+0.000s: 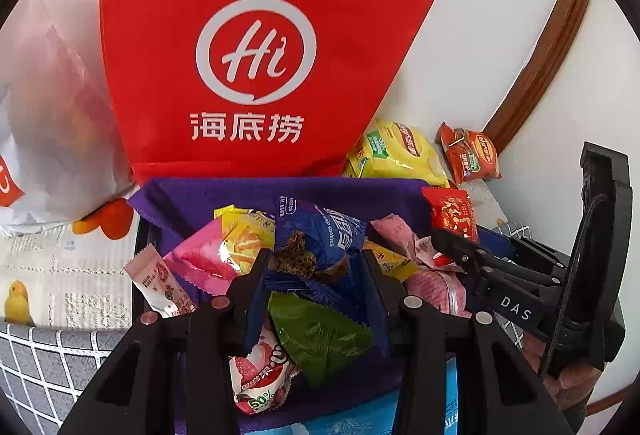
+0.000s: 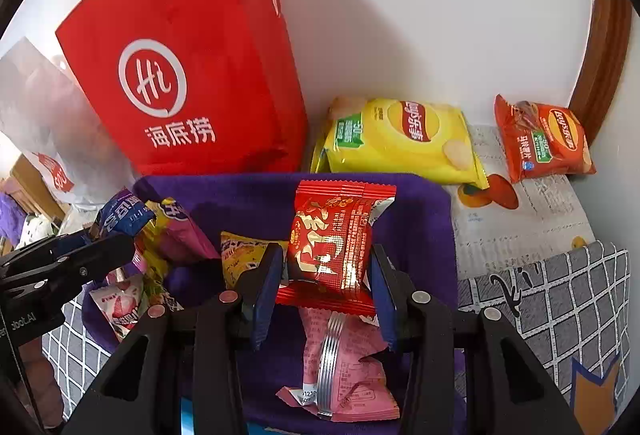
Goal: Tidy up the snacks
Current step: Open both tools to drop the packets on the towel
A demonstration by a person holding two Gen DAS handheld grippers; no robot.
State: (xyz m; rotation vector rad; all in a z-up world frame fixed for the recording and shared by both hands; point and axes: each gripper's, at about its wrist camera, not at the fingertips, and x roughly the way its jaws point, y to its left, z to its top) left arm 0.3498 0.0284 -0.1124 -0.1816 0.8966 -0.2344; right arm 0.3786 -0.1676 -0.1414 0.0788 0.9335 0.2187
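Observation:
A purple-lined basket (image 1: 200, 195) (image 2: 420, 203) holds several snack packets. My left gripper (image 1: 312, 267) is shut on a blue cookie packet (image 1: 320, 235) above the basket; it shows in the right wrist view (image 2: 120, 215) too. My right gripper (image 2: 326, 271) is shut on a small red snack packet (image 2: 332, 239) above the basket, also seen in the left wrist view (image 1: 452, 213). A pink packet (image 2: 344, 367) lies below it. A green packet (image 1: 320, 339) and a strawberry packet (image 1: 256, 375) lie under the left gripper.
A red paper bag (image 1: 256, 55) (image 2: 192, 75) stands behind the basket against the white wall. A yellow chip bag (image 2: 400, 139) and an orange chip bag (image 2: 544, 143) lie at the back right. A white plastic bag (image 1: 48, 115) sits at the left.

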